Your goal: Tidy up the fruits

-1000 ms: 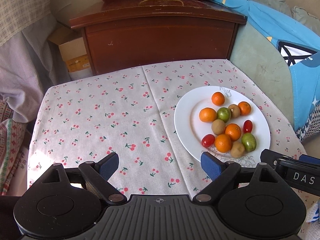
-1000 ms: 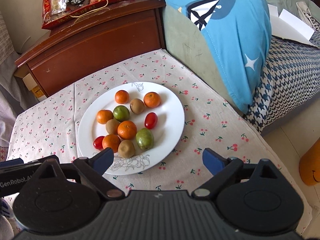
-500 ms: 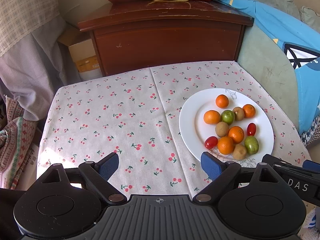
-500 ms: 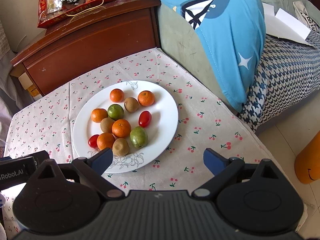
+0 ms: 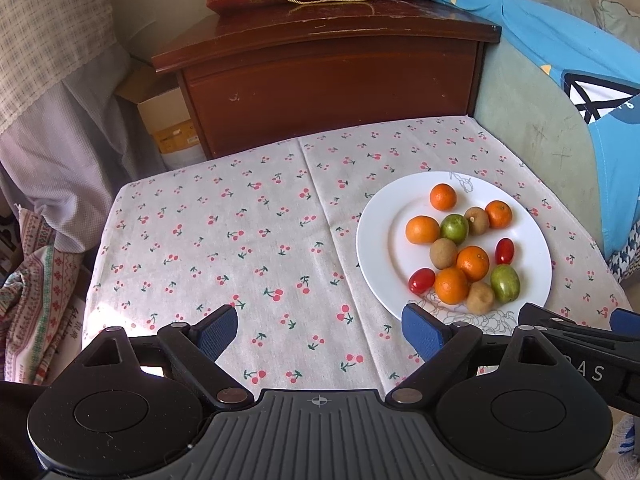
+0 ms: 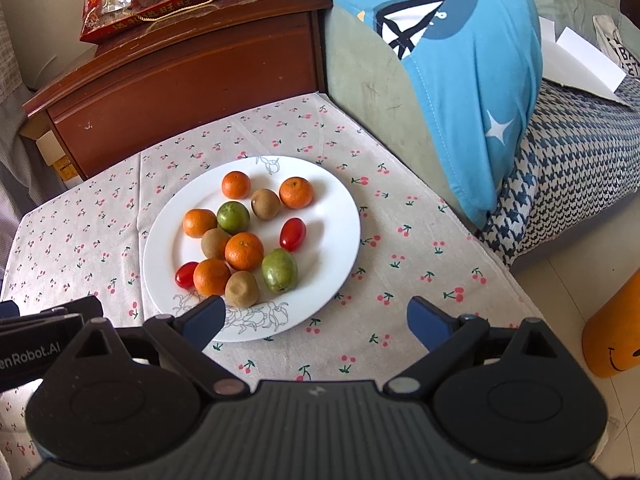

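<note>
Since every fruit lies loose on the white plate (image 6: pixel 336 216) at the counter's right side — mandarins (image 6: pixel 244 251), brown kiwis (image 6: pixel 241 289), green fruits (image 6: pixel 279 271) and two cherry tomatoes (image 6: pixel 293 233), several touching — you should expect light, round pieces that will likely roll on the glazed surface. With the left gripper (image 5: pixel 320 330) and right gripper (image 6: pixel 316 318) both holding their jaws spread wide and empty above the cloth, close across each fruit's widest middle. Go gentlest on the tomatoes — their thin skin probably splits — while mandarins should give slightly and kiwis offer a grippier skin.

Bright daylight, soft shadows, sharp focus, fisheye-bent dark edges.
</note>
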Action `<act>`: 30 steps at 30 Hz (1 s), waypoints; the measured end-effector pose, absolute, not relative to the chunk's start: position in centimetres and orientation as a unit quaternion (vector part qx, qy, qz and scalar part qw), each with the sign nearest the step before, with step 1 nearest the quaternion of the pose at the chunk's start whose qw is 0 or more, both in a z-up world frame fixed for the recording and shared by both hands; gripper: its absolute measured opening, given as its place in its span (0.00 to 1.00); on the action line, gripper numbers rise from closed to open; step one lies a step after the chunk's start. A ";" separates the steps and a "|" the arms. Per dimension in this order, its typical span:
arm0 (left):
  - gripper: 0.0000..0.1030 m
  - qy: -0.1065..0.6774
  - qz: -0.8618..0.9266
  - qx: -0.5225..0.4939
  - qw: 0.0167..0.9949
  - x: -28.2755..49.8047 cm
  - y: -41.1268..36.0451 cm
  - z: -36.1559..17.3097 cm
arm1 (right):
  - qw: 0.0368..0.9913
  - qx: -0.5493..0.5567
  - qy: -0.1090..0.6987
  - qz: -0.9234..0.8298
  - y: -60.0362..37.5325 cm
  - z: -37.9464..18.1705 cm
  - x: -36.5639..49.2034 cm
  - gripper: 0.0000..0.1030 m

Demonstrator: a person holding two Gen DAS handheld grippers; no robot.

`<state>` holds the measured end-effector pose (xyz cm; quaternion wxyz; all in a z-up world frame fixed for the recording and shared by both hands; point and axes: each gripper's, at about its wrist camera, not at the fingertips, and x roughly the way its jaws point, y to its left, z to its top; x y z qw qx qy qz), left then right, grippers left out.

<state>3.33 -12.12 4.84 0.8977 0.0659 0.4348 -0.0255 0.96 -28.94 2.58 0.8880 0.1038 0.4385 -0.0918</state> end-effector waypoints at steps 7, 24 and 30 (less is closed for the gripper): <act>0.88 0.435 -0.024 0.067 0.897 3.4 -12.2 4.8 | 0.888 0.101 0.439 -0.094 -28.9 2.5 1.0 0.94; 0.88 0.436 -0.025 0.079 0.896 3.9 -12.8 4.6 | 0.885 0.100 0.443 -0.106 -29.0 2.1 1.4 0.94; 0.88 0.439 -0.024 0.079 0.895 3.9 -12.5 4.5 | 0.884 0.100 0.445 -0.101 -28.9 2.0 1.4 0.94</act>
